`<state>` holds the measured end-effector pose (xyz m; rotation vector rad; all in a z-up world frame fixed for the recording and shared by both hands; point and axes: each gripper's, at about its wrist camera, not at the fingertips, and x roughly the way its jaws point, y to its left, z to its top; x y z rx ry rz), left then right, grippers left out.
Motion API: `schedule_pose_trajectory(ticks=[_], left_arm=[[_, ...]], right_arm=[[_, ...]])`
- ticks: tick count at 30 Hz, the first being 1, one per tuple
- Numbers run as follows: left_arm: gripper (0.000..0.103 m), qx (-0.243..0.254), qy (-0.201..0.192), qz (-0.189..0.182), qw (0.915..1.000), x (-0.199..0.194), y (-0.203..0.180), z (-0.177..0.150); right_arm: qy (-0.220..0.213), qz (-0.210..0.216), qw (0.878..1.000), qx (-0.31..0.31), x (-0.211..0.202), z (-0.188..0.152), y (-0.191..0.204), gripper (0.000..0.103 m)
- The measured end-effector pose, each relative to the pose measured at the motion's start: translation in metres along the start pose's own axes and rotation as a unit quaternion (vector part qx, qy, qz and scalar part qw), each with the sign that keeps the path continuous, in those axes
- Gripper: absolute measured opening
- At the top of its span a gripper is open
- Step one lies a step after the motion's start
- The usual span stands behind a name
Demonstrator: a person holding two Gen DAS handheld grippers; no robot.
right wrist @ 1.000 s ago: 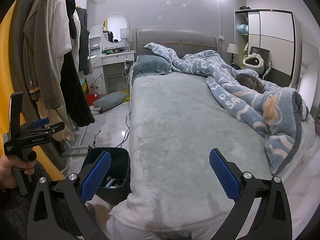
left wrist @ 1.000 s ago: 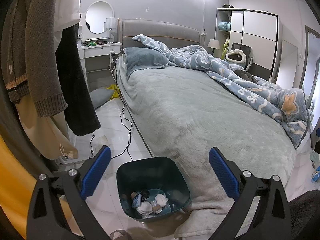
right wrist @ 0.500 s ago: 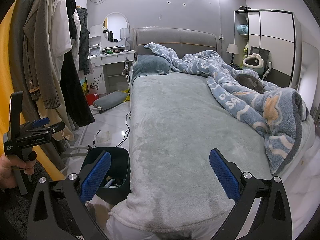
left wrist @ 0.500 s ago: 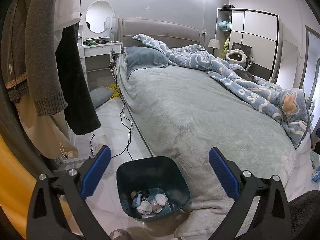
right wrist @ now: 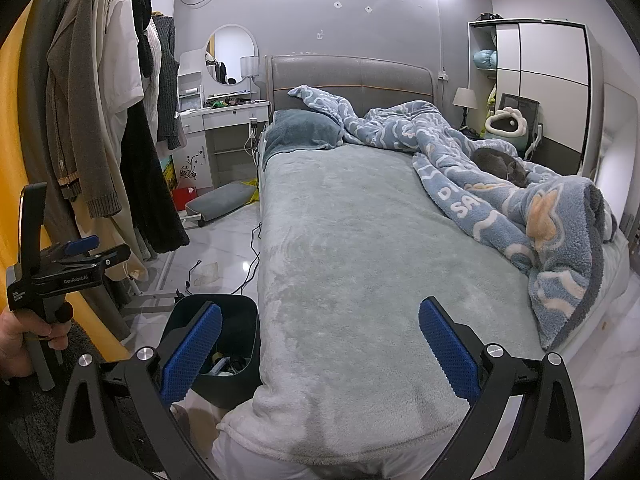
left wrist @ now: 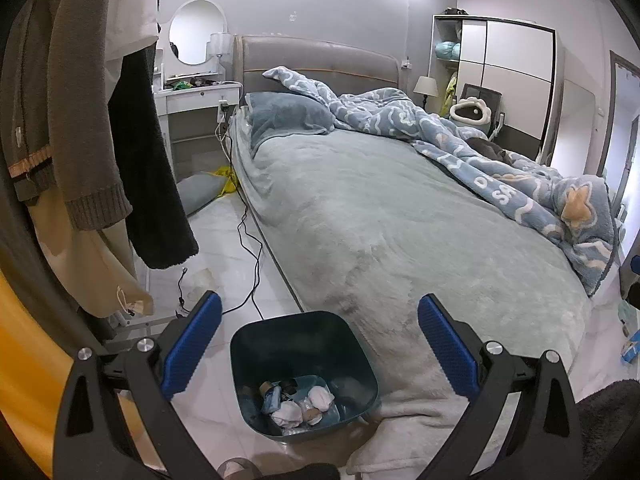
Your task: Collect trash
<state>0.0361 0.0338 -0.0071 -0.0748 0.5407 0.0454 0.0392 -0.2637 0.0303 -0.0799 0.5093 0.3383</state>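
Observation:
A dark teal trash bin (left wrist: pixel 348 340) stands on the floor at the bed's near left corner, with several crumpled tissues and wrappers (left wrist: pixel 298 402) in its bottom. My left gripper (left wrist: pixel 316 336) is open and empty, held above the bin. My right gripper (right wrist: pixel 318 340) is open and empty above the foot of the bed. In the right wrist view the bin (right wrist: pixel 236 320) sits low left, partly behind a blue finger (right wrist: pixel 192 352), and the left gripper (right wrist: pixel 68 264) shows at the far left, held in a hand.
The bed has a grey-green sheet (right wrist: pixel 360 248) and a rumpled blue blanket (right wrist: pixel 520 208) with a grey cat (right wrist: pixel 500 162) on it. Clothes (left wrist: pixel 80 120) hang on the left. Cables (left wrist: pixel 250 264) lie on the tiled floor. A vanity desk (right wrist: pixel 224 116) stands at the back.

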Motion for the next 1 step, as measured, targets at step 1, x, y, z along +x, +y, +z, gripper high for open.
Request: schedule_pose_trajectory(ticks=[1], left_arm=[[0.1, 0.001, 0.0, 0.0, 1.0, -0.0002, -0.0007, -0.0013]], right_arm=[[0.0, 0.0, 1.0, 0.0, -0.0001, 0.0001, 0.0001, 0.1]])
